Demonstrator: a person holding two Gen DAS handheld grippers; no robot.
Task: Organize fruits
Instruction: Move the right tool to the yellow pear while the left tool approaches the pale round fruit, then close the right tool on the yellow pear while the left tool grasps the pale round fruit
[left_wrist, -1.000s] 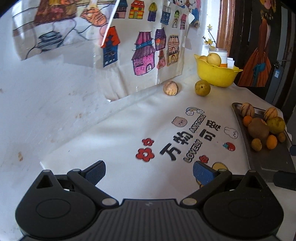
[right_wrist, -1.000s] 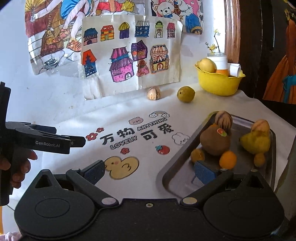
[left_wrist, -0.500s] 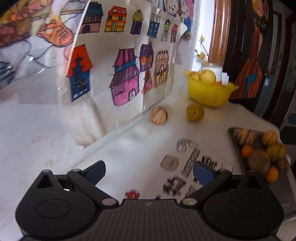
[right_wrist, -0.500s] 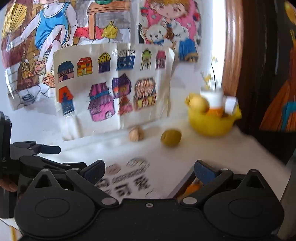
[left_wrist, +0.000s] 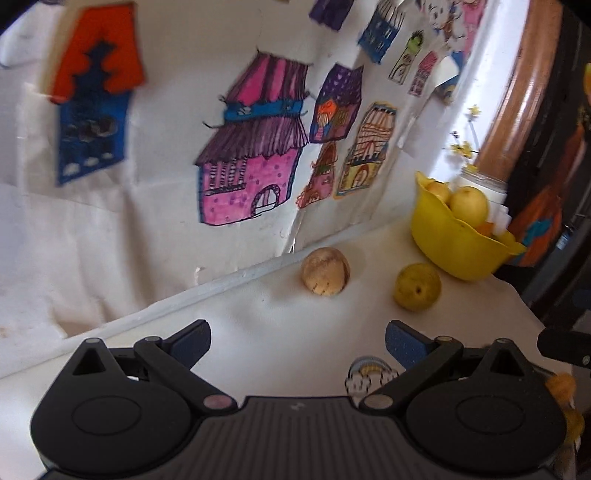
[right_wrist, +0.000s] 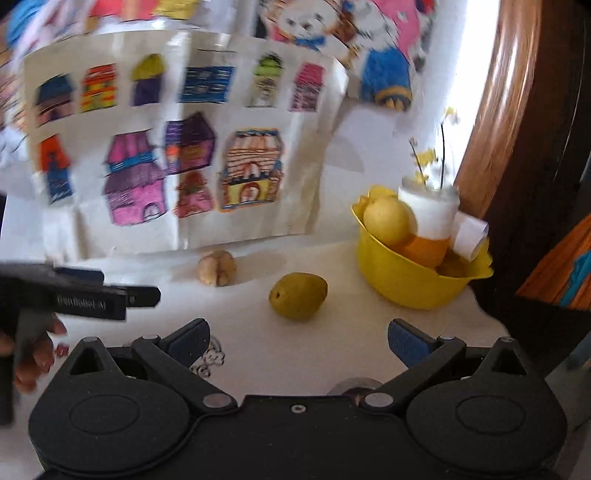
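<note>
A tan striped fruit (left_wrist: 325, 271) lies on the white cloth by the wall, just ahead of my left gripper (left_wrist: 297, 341), which is open and empty. A yellow-green fruit (left_wrist: 417, 286) lies to its right, next to a yellow bowl (left_wrist: 450, 247) that holds more fruit. In the right wrist view my right gripper (right_wrist: 298, 341) is open and empty, with the yellow-green fruit (right_wrist: 298, 295) just ahead of it, the tan fruit (right_wrist: 217, 272) farther left and the yellow bowl (right_wrist: 410, 280) at the right. The left gripper (right_wrist: 85, 295) shows at the left edge.
Coloured house drawings (left_wrist: 255, 162) hang on the wall right behind the fruit. A white jar with yellow flowers (right_wrist: 430, 214) stands behind the bowl. Small orange fruits (left_wrist: 561, 384) show at the right edge of the left wrist view. A dark door frame (right_wrist: 517, 147) is at the right.
Both grippers have moved forward toward the wall and the two loose fruits. The tray with fruit has dropped out of both views. Both stayed open.
</note>
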